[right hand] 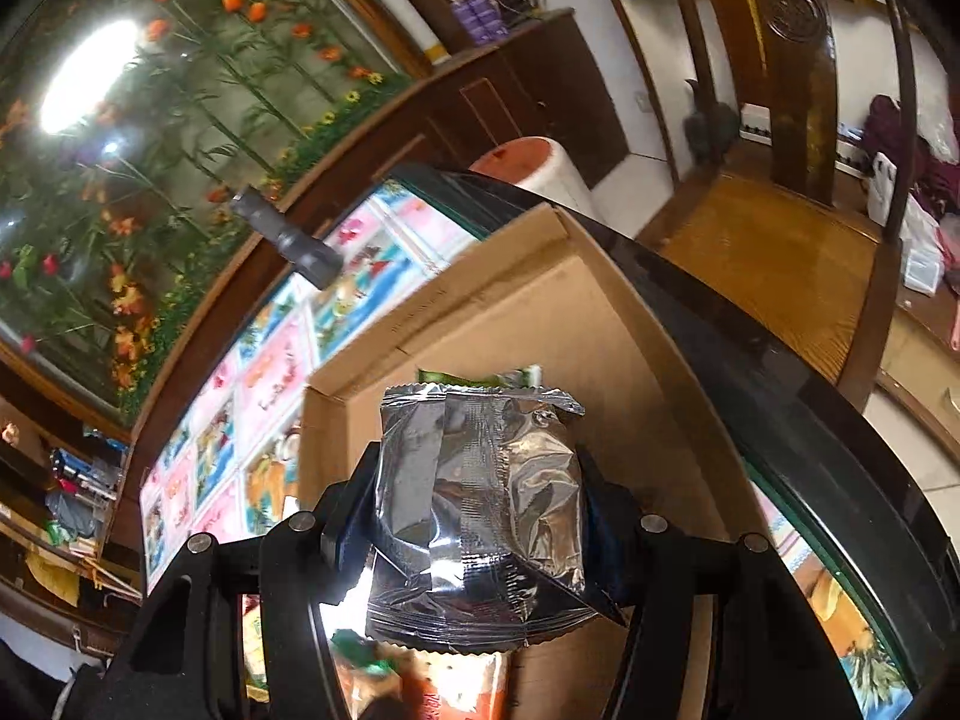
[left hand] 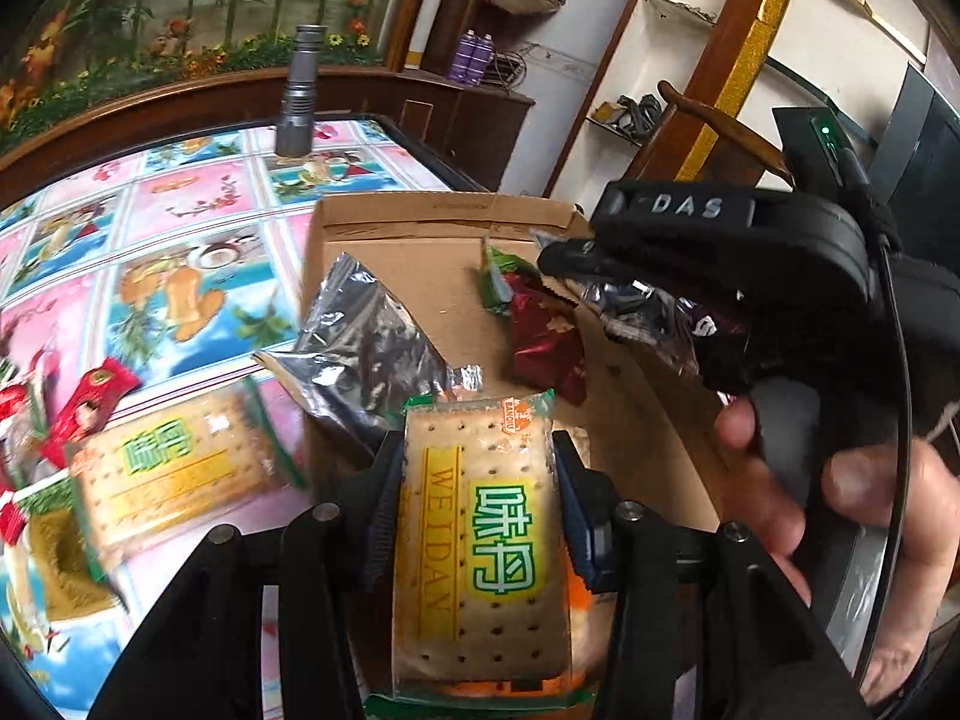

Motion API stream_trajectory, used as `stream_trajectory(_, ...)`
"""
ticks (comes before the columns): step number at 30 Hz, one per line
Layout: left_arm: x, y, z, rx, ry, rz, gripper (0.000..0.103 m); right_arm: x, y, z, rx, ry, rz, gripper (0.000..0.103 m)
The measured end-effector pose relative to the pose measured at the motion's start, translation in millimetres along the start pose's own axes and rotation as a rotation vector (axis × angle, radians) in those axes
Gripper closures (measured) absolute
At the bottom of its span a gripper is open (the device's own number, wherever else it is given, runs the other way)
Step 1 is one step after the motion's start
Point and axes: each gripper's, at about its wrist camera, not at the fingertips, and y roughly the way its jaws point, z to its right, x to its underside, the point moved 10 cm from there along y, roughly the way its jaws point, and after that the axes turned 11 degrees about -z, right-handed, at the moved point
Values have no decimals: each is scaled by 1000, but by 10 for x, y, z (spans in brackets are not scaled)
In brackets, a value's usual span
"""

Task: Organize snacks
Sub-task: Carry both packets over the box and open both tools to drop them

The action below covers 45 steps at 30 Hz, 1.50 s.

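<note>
Both grippers holding snack packets over the cardboard box

The left gripper (left hand: 477, 495) is clamping a cracker packet (left hand: 480, 546) above the cardboard box (left hand: 420, 222); at two o'clock, the right gripper (right hand: 480, 516) is squeezing a silver foil packet (right hand: 480, 516). Another cracker packet (left hand: 174, 474) is lying on the table (left hand: 198, 192) at nine o'clock.

The left wrist view looks forward and steeply down along its own fingers, close above the shallow brown cardboard box (left hand: 420, 222) on the picture-patterned tablecloth (left hand: 180, 252), with the right-hand tool at its right edge. The right wrist view, rolled to one side, looks down into the same box (right hand: 540, 312) from nearby. Both share the box, tablecloth (right hand: 270, 372), upright grey metal flashlight (left hand: 302, 90) (right hand: 288, 237) and floral wall panel (left hand: 198, 6) (right hand: 180, 120).
</note>
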Motion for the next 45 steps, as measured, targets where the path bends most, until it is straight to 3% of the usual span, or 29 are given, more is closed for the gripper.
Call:
stream_trajectory(3, 18, 94, 39, 0, 9, -11, 57, 20, 46, 63, 61, 4, -16, 40)
stream_trajectory(9, 84, 83, 18, 7, 17, -2, 57, 119, 127, 97, 90, -4, -67, 39)
stream_trajectory(14, 95, 91, 11, 0, 26, -5, 54, 79, -10, 82, 119, -5, -6, 33)
stream_trajectory(18, 121, 69, 15, -26, 43, -3, 47, 57, -116, 34, 124, -20, 35, 33)
stream_trajectory(23, 76, -33, 45, -59, 72, 24, 46, 17, -245, 24, 110, -7, 84, 33)
stream_trajectory(36, 33, -432, -29, -284, 134, 173, 37, 20, -307, -186, 63, -55, 120, 33)
stream_trajectory(45, 173, -683, -216, -358, 137, 219, 32, 151, -251, -470, 57, -161, 129, 33)
